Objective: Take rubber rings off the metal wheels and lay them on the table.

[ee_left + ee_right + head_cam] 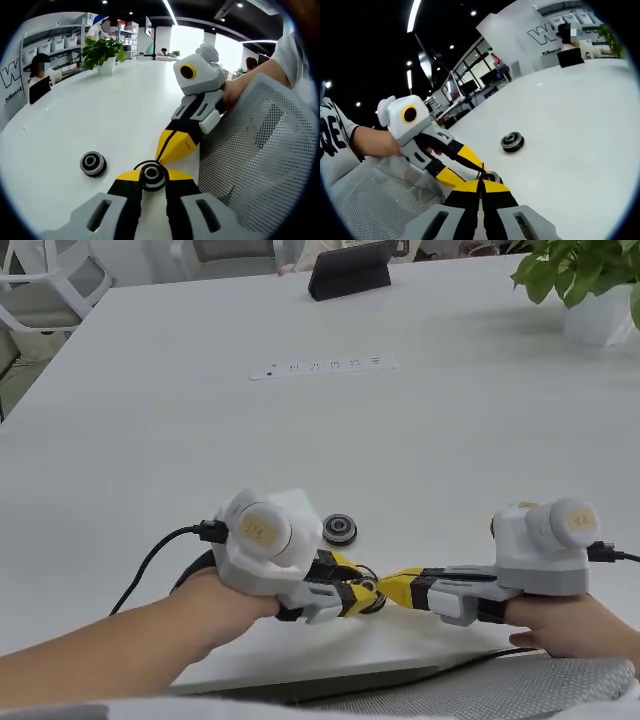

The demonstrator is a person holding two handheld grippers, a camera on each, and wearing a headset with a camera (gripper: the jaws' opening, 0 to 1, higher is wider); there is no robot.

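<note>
At the near edge of the desk, the left gripper has its fingers closed most of the way on a held wheel, gripping the metal by its sides. The right gripper comes in head-on, tips touching that wheel. Its fingers are pressed together and seem to pinch a thin loop of the rubber ring lifted at the wheel's upper rim.

The step in hand looks like peeling. To do it well, keep the left grip firm on the metal and clear of the rubber. Draw the right tips away along the wheel's axis, working round the rim instead of yanking, so the ring rolls off and does not snap back. Then lay it flat beside the held wheel.

Just beyond the held wheel a loose wheel lies flat, its ring apparently on. Farther back lies a power strip, then a dark tablet and a potted plant.

On the far wall, large lettering starts with a W. The rest is unreadable.
</note>
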